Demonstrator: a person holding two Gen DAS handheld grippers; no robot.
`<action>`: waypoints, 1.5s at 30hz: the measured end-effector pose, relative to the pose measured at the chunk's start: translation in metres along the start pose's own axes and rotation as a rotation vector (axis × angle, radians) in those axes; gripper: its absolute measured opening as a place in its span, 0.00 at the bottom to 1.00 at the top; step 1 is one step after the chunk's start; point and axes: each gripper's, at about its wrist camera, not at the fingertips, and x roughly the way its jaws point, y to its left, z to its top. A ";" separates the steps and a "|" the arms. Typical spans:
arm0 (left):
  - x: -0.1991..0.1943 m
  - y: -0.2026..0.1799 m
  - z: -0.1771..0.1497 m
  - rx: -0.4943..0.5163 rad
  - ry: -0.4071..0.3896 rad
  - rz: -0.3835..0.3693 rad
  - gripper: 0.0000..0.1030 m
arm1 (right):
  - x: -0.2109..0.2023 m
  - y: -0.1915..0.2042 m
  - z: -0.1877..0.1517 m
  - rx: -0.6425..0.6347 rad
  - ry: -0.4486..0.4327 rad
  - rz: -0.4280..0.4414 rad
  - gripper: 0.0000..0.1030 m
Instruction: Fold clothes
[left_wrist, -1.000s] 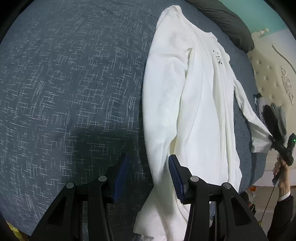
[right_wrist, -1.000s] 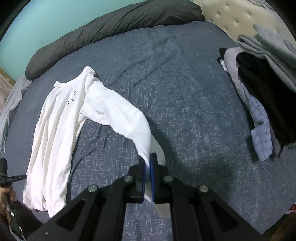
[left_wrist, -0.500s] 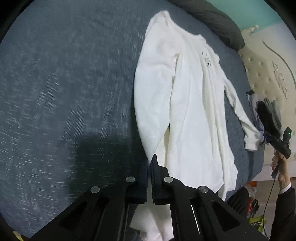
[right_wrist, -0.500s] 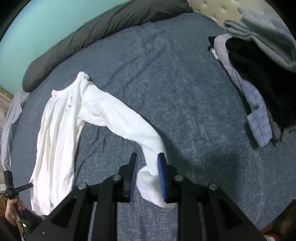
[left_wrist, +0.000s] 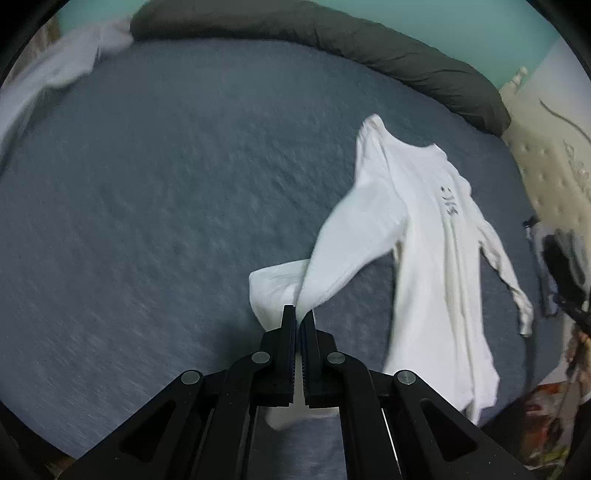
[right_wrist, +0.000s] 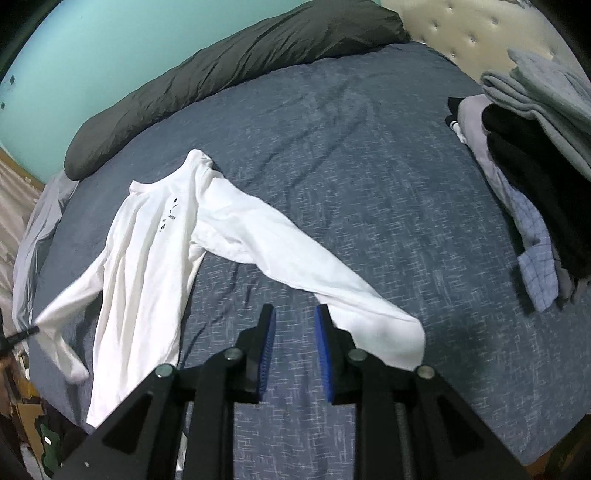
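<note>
A white long-sleeved shirt with a small dark print lies on the blue-grey bed. My left gripper is shut on one sleeve and holds it up off the bed, away from the body. The other sleeve lies stretched flat across the bed in the right wrist view, its cuff just right of my right gripper. That gripper is open with nothing between its blue pads. The shirt body lies to its left.
A dark grey duvet roll lines the far side of the bed. A pile of grey, black and checked clothes sits at the right edge near the padded headboard. A pale sheet lies at the far left corner.
My left gripper shut on a sleeve and pulled it up and away from the shirt body. My right gripper opened, let its sleeve drop flat and drew back.
</note>
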 end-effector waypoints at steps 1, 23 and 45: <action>-0.004 0.004 0.007 0.007 -0.005 0.015 0.02 | 0.001 0.003 0.000 -0.003 0.000 0.002 0.21; 0.008 0.119 0.074 -0.079 -0.050 0.342 0.02 | 0.017 0.046 -0.006 -0.051 0.051 -0.024 0.21; 0.013 0.070 -0.018 -0.071 0.024 0.051 0.32 | 0.070 0.147 -0.060 -0.174 0.234 0.217 0.46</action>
